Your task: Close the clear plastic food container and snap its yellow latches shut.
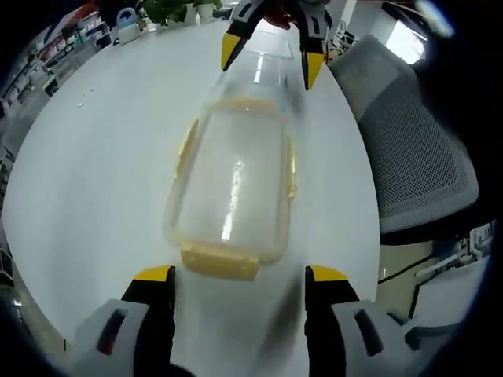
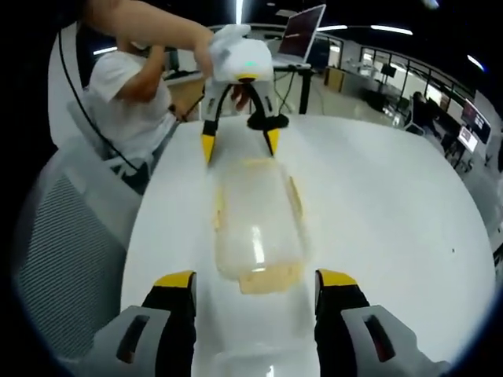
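Observation:
The clear plastic container (image 1: pixel 232 177) lies lengthwise on the white table (image 1: pixel 94 157), its lid seemingly resting on top, though blur hides the fit. Yellow latches show at its ends and sides; the near end latch (image 1: pixel 220 261) sits just beyond my left gripper (image 1: pixel 240 275), which is open. My right gripper (image 1: pixel 271 59) is open over the far end. In the right gripper view, the container (image 2: pixel 255 228) runs away from my open right gripper (image 2: pixel 255 279), with a yellow latch (image 2: pixel 269 279) between its tips. The left gripper (image 2: pixel 240 144) straddles the opposite end.
A grey mesh chair (image 1: pixel 416 149) stands at the table's edge, also seen as the chair (image 2: pixel 63 236). A person (image 2: pixel 134 86) in a white shirt holds the left gripper. A laptop (image 2: pixel 302 31) stands beyond the table (image 2: pixel 393 204). Plants (image 1: pixel 181 9) sit at the far edge.

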Action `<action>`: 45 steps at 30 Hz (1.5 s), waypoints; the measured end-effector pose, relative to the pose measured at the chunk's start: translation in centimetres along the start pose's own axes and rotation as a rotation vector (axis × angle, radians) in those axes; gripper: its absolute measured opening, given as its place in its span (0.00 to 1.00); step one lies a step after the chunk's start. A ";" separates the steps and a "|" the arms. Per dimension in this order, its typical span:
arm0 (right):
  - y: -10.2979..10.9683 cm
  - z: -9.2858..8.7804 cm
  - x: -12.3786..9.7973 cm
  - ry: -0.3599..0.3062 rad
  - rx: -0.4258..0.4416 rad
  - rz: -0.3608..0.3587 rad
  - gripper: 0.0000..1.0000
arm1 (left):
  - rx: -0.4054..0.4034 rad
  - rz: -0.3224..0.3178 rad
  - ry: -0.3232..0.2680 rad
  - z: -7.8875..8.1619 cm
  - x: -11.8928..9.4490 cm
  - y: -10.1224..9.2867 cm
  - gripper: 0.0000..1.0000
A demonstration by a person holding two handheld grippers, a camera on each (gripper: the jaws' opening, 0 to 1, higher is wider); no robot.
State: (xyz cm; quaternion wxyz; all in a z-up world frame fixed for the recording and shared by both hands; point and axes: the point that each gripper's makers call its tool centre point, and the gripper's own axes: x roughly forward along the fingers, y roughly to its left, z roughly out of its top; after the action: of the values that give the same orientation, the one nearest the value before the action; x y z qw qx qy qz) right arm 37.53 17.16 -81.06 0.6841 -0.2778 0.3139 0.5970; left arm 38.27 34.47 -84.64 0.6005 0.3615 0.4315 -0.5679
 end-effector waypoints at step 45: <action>-1.3 -2.5 3.9 0.182 -0.070 0.043 0.48 | 0.076 0.046 0.022 0.6 1.2 1.4 0.56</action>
State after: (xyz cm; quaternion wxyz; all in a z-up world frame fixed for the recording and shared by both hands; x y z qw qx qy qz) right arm 38.98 17.64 -85.64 0.6298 -0.3479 0.3592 0.5944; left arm 39.66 33.57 -85.56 0.5947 0.3999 0.4077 -0.5659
